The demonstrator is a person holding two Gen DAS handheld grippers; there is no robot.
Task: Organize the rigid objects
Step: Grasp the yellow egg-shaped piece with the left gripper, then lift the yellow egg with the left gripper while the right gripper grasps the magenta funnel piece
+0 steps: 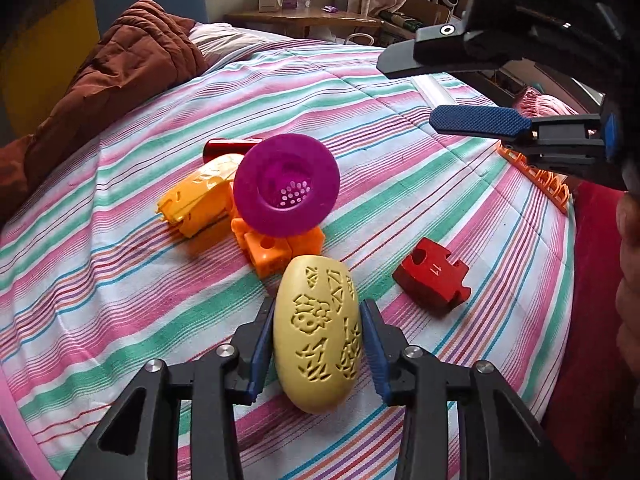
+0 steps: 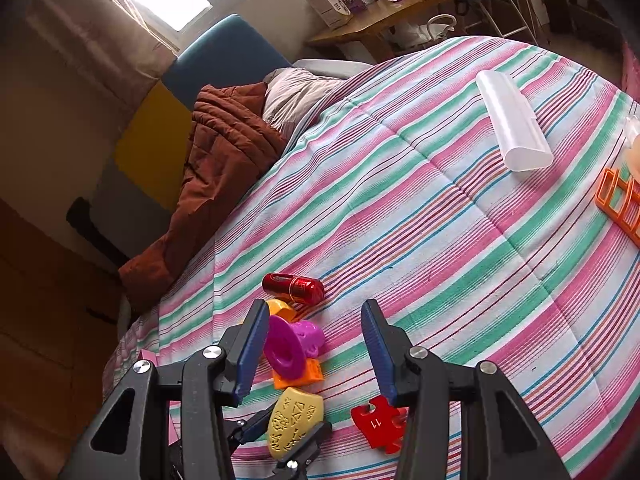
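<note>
Left gripper (image 1: 318,344): blue-padded fingers close on both sides of a pale yellow, egg-shaped plastic piece with carved patterns (image 1: 318,336); it appears gripped, resting on the striped bedspread (image 1: 400,92).
Right gripper (image 2: 316,352): fingers spread wide, holding nothing, above the toys.
Pile: a magenta funnel-shaped strainer (image 1: 286,190) leans on orange plastic blocks (image 1: 268,250), beside a yellow-orange shell piece (image 1: 200,196) and a glossy red capsule (image 2: 294,288).
Nearby: a red wooden puzzle piece marked 11 (image 1: 432,276) lies just right of the egg.

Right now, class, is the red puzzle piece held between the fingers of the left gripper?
No: the red puzzle piece lies apart on the bedspread.
</note>
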